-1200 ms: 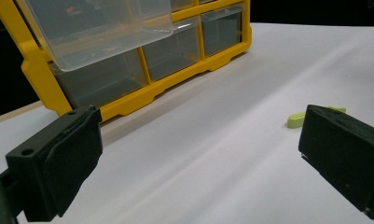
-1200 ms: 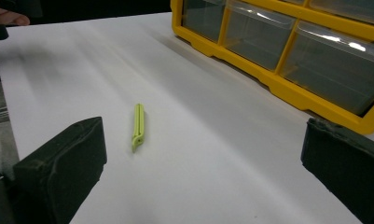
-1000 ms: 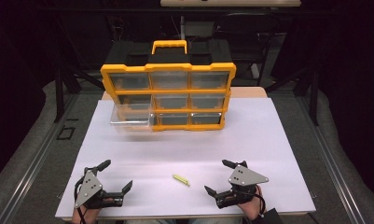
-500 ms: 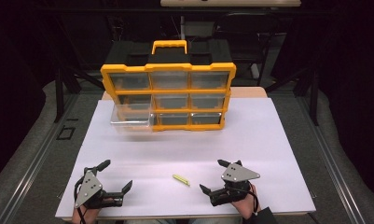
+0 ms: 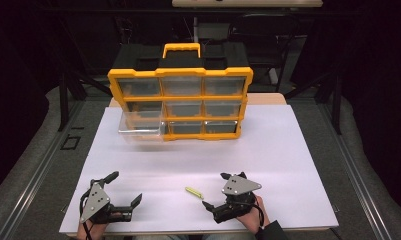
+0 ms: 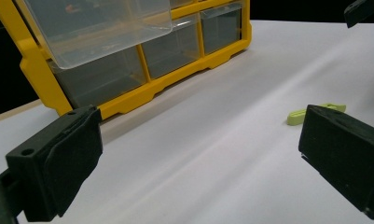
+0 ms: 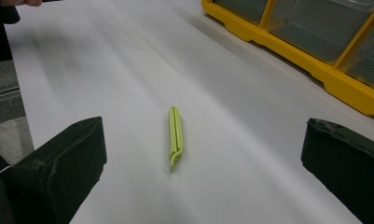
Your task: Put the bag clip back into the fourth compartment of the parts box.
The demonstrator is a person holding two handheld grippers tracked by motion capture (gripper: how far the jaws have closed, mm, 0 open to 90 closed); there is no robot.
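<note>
A small light-green clip (image 5: pixel 193 192) lies flat on the white table (image 5: pixel 288 150), near the front edge and between the two hands. The right hand-held gripper (image 5: pixel 214 206) sits just to the right of it, jaws spread wide and pointed toward it, not touching. In the right gripper view the clip (image 7: pixel 175 137) lies lengthwise in the middle of the gap between the two black jaws, a little ahead of their tips. The left hand-held gripper (image 5: pixel 124 193) rests well apart on the left side of the table, jaws also wide and holding nothing. In the left gripper view the clip (image 6: pixel 306 113) shows just past the right-hand jaw. At the back of the table stands a yellow drawer organizer (image 5: pixel 183 102), with one clear drawer (image 5: pixel 140 126) at its lower left pulled out.
</note>
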